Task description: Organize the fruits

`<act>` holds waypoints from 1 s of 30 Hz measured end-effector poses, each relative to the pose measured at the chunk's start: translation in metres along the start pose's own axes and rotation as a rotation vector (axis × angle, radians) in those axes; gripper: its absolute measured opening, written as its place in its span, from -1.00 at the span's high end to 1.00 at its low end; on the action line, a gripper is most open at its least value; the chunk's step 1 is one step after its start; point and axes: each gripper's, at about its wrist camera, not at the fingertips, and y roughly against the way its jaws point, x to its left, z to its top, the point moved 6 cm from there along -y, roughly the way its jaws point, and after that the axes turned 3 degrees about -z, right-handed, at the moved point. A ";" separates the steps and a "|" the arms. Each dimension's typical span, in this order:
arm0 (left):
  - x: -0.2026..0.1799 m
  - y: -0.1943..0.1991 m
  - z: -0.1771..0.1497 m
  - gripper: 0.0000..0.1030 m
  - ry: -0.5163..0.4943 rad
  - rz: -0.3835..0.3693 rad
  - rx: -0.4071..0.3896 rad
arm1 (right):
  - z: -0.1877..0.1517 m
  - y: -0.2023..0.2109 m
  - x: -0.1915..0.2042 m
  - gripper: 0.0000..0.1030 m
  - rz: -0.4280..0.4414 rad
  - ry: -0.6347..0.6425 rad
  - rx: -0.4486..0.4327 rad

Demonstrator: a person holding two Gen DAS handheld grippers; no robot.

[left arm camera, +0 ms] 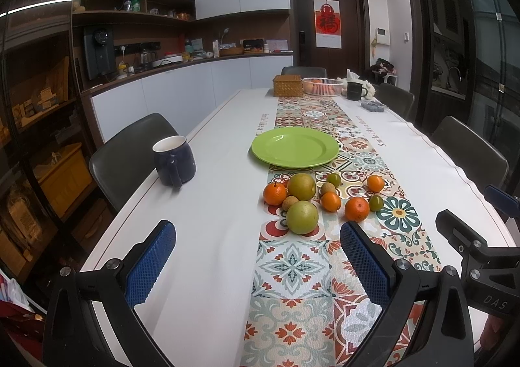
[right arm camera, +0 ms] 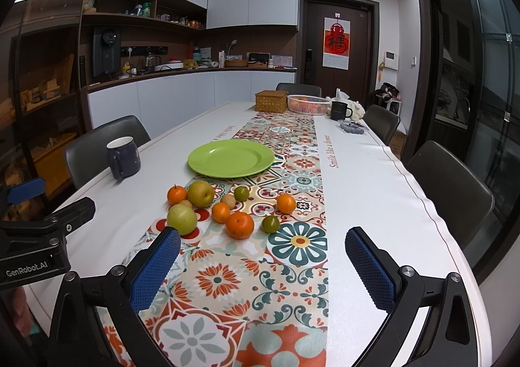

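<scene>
Left wrist view: the left claw (left arm camera: 256,264) hovers above the worktop (left arm camera: 211,220) with its blue pads wide apart and nothing between them. Just ahead of it, on the patterned runner (left arm camera: 292,269), lies the loose cluster of fruits (left arm camera: 321,201); the nearest green apple (left arm camera: 302,216) sits almost straight in front, an orange (left arm camera: 357,209) slightly toward the right pad. Beyond the cluster waits the green plate (left arm camera: 295,147), bare. A navy mug (left arm camera: 174,160) stands off to the left of the claw.

Right wrist view: the right claw (right arm camera: 261,266) is likewise spread open and empty, with the fruit ahead and to its left, the largest orange (right arm camera: 240,224) closest to its centre line. The plate (right arm camera: 231,158) lies further on.

The fruit looks round, firm and light, likely to roll if nudged; the skins seem smooth, so a grip across the widest middle, pads level, should hold best. The small green ones probably need a gentler squeeze.
</scene>
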 end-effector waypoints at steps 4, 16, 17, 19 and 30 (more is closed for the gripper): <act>0.000 0.000 0.000 -1.00 0.000 -0.001 0.001 | 0.000 0.000 0.000 -0.99 0.001 -0.001 0.001; -0.003 -0.002 -0.001 -1.00 -0.004 -0.015 0.002 | 0.000 -0.001 0.004 -0.99 0.009 0.006 0.007; -0.003 -0.003 -0.001 -1.00 -0.005 -0.017 0.004 | -0.001 -0.002 0.005 -0.99 0.009 0.008 0.008; -0.003 -0.005 -0.002 -1.00 -0.007 -0.020 0.011 | -0.001 -0.004 0.005 -0.99 0.013 0.010 0.011; -0.008 -0.037 -0.007 -0.80 -0.076 -0.056 0.036 | -0.007 -0.037 0.014 -0.96 0.041 0.105 0.035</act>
